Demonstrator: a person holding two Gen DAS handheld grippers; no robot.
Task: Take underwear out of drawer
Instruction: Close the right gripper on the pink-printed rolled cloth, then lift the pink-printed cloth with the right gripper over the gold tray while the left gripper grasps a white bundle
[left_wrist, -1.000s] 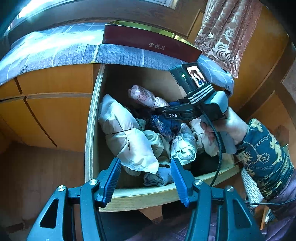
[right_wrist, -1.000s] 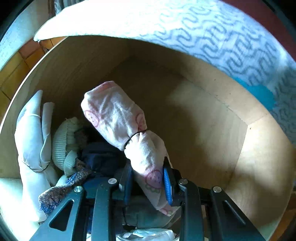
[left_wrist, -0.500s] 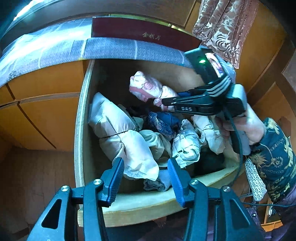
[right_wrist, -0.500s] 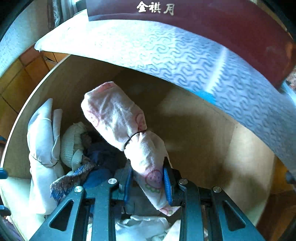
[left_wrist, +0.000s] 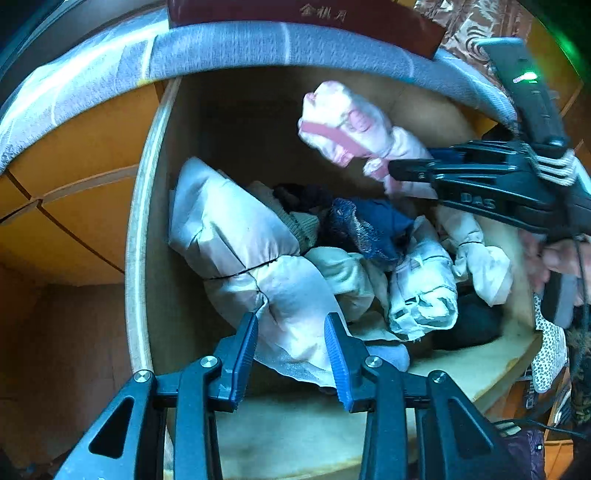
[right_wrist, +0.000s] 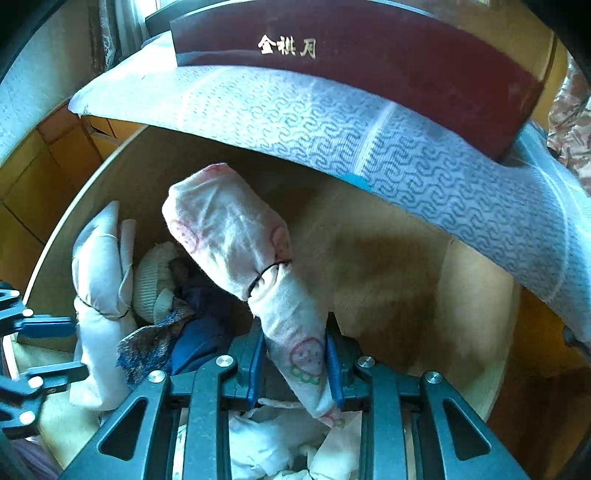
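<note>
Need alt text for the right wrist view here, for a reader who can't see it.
The right gripper holds a rolled pink-printed underwear bundle, tied round the middle with a black band, its fingers clamped on the lower end above an open wooden drawer. More rolled white and dark blue garments lie at left; a patterned cloth and a dark red box sit above.
</note>
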